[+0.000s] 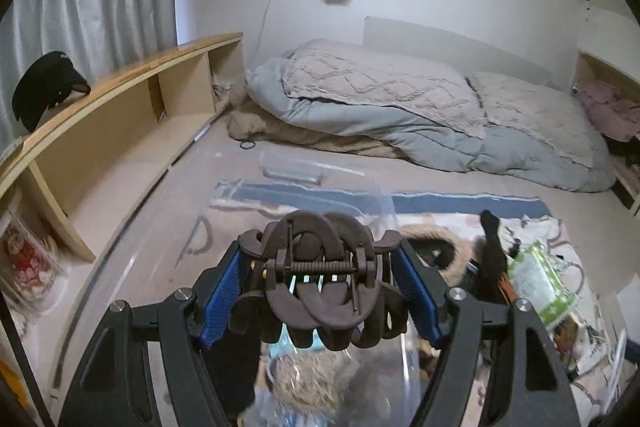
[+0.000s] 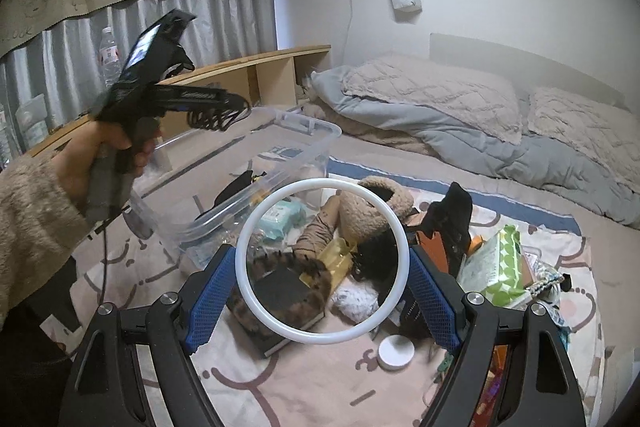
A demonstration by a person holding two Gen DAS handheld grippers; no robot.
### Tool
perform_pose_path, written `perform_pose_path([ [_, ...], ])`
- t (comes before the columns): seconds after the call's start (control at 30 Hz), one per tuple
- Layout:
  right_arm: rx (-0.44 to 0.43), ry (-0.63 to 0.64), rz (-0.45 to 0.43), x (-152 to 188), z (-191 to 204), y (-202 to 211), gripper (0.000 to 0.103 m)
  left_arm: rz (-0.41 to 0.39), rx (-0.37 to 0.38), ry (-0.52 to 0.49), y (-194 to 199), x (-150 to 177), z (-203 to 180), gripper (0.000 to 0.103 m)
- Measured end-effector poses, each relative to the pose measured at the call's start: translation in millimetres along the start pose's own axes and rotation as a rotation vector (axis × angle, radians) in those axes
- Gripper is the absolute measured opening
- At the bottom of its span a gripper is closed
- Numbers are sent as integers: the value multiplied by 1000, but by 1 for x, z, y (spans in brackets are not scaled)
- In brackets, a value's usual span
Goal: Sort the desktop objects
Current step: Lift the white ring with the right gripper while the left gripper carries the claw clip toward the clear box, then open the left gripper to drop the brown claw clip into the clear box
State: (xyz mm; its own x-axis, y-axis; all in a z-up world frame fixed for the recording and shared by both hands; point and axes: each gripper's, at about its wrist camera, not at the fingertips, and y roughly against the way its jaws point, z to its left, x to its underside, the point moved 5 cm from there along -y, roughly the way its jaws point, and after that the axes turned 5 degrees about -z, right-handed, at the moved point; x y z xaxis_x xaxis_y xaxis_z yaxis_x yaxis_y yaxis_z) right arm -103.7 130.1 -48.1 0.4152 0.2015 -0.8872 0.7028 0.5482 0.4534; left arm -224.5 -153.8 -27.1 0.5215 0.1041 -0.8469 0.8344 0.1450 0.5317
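Note:
In the left wrist view my left gripper (image 1: 320, 279) is shut on a large dark brown hair claw clip (image 1: 320, 267), its blue pads pressing both sides, held in the air above a clear plastic bin (image 1: 384, 211). In the right wrist view my right gripper (image 2: 322, 271) is shut on a white ring (image 2: 240, 267), pads against its left and right rim, above a pile of clutter. The same view shows the left gripper (image 2: 224, 115) with the claw clip (image 2: 216, 117) raised over the clear bin (image 2: 280, 163), held by a hand (image 2: 100, 155) in a fuzzy beige sleeve.
The pile on the patterned mat (image 2: 280, 387) holds a fuzzy slipper (image 2: 376, 203), a wet-wipe pack (image 2: 496, 267), a leopard-print item (image 2: 280, 279), a white round lid (image 2: 396, 351) and dark cloth. A folded duvet (image 2: 460, 115) lies behind. A low wooden shelf (image 1: 120, 95) runs along the left.

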Motion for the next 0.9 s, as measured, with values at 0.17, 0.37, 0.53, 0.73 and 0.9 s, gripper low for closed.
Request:
perform_pose_path([
  [0.17, -6, -26, 5, -5, 1, -12, 85, -11, -20, 12, -25, -23, 7, 74],
  [0.37, -19, -35, 11, -11, 5, -27, 85, 41, -25, 25, -73, -19, 9, 74],
  [0.53, -16, -40, 18, -14, 3, -38, 85, 143, -17, 57, -114, -2, 11, 74],
  [0.73, -13, -53, 39, -11, 0, -50, 85, 174, -31, 68, -140, 8, 9, 74],
  [0.9, -11, -55, 53, -8, -2, -56, 85, 192, -30, 78, -155, 14, 6, 74],
])
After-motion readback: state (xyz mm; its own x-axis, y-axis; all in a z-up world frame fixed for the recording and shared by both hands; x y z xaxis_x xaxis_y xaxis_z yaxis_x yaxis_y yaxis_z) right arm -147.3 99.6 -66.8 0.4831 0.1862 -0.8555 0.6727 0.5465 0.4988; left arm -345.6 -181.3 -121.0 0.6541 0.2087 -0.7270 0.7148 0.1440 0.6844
